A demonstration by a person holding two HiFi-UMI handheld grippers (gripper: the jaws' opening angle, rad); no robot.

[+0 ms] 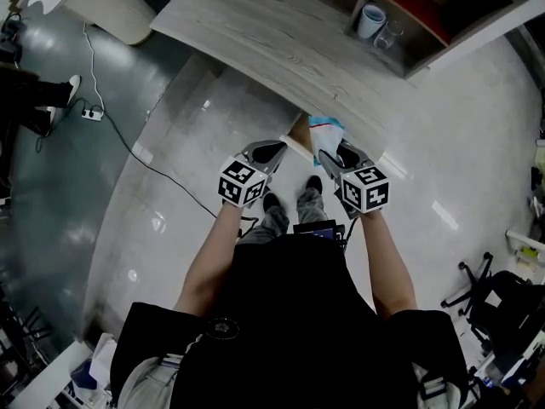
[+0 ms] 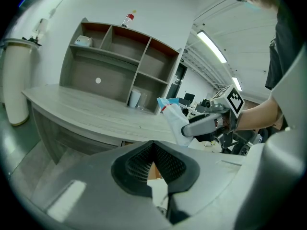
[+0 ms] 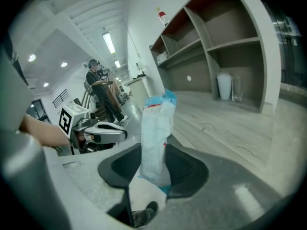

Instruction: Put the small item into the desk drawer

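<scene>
The right gripper [image 3: 154, 169] clamps a pale blue packet [image 3: 156, 133] upright. At its 9 o'clock the left gripper [image 2: 153, 145] is closed on nothing. The packet hides most of the brown drawer [image 1: 297, 129] under the desk [image 1: 272, 45] edge. Bare floor [image 1: 183, 143] lies open at 9 and 3 o'clock.

Pale wood desk [image 1: 281, 49] — a shelf unit [image 1: 468, 37] stands on it.
</scene>
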